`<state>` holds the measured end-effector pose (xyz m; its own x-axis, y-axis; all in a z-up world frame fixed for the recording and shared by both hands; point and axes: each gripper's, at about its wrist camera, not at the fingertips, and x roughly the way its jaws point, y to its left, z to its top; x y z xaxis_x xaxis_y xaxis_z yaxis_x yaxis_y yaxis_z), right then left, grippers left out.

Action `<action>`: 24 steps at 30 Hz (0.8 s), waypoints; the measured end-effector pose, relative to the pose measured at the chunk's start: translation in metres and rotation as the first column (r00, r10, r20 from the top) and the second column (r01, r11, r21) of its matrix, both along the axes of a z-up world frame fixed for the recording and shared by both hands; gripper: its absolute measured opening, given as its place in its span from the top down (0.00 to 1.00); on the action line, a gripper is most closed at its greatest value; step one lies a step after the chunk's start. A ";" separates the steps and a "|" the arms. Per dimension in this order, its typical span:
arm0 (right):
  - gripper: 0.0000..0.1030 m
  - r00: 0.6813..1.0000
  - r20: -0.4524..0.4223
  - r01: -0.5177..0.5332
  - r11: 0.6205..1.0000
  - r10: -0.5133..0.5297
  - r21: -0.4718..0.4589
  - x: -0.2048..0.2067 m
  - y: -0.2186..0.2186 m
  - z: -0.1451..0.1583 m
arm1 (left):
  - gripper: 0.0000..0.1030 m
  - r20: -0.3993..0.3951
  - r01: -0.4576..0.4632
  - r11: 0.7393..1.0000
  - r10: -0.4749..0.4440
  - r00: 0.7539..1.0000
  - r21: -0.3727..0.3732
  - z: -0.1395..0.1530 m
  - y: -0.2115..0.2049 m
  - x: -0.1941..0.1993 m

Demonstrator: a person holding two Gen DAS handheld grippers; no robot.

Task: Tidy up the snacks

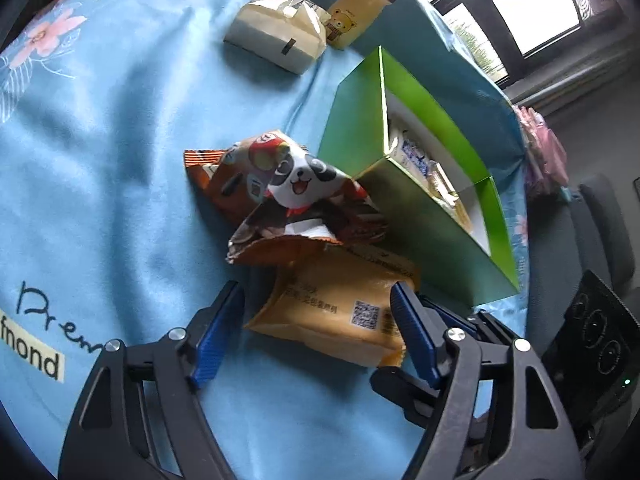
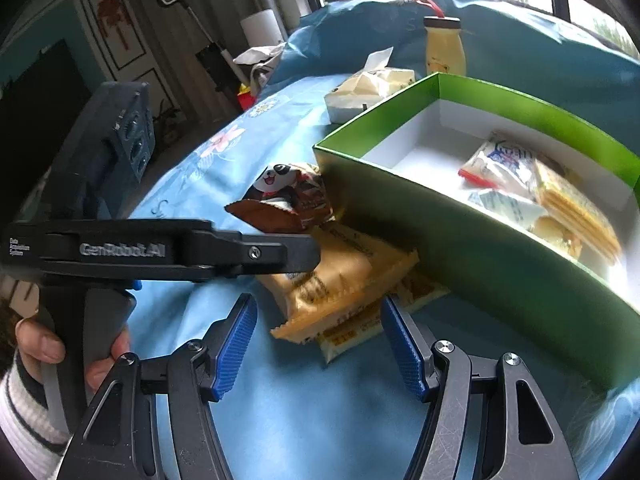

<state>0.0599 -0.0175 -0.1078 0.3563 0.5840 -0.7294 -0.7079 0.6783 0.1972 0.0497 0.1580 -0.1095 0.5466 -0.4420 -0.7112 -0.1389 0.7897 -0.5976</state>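
green box (image 2: 460, 248) at 3 o'clock of our right view: stiff card walls, open top, several wrapped snacks (image 2: 532, 196) already lying inside. its far corner is cut off by the frame edge.

orange snack packet (image 1: 332, 304) on the blue cloth (image 1: 120, 160), just beside the box wall. we judge it light, puffy, crinkly film, likely slippery; best taken across the middle, not by the crimped end. a second, similar packet (image 2: 360, 334) lies under it, mostly hidden.

panda packet (image 1: 304, 196) at 12 o'clock of the orange one, crumpled, overlapping its far edge.

left gripper (image 1: 316, 320): fingers spread either side of the orange packet, right pad touching or nearly so, not yet clamped. right gripper (image 2: 316, 344): fingers apart, holding nothing.

print on the packets is too small to read.
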 end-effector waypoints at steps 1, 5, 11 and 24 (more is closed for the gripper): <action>0.35 1.000 0.000 -0.002 1.000 0.002 -0.001 0.001 0.000 0.000 | 0.28 0.002 0.006 1.000 -0.006 1.000 -0.001 0.000 -0.001 0.000; 0.42 1.000 -0.008 -0.016 1.000 0.016 -0.023 0.004 0.004 -0.004 | 0.38 -0.001 0.027 1.000 -0.027 1.000 0.008 0.001 -0.008 -0.001; 0.59 1.000 -0.022 -0.015 0.999 0.015 -0.028 0.008 0.003 -0.013 | 0.42 0.000 0.017 1.000 -0.017 1.000 0.020 0.002 -0.012 -0.005; 0.64 1.000 -0.015 -0.006 1.000 0.006 0.004 -0.018 -0.020 0.001 | 0.44 0.038 0.079 0.995 -0.082 0.996 0.057 0.024 -0.047 -0.032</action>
<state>0.0419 -0.0378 -0.1066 0.3419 0.5892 -0.7321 -0.7093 0.6729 0.2102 0.0178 0.1114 -0.0857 0.5395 -0.4466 -0.7138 -0.0503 0.8291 -0.5568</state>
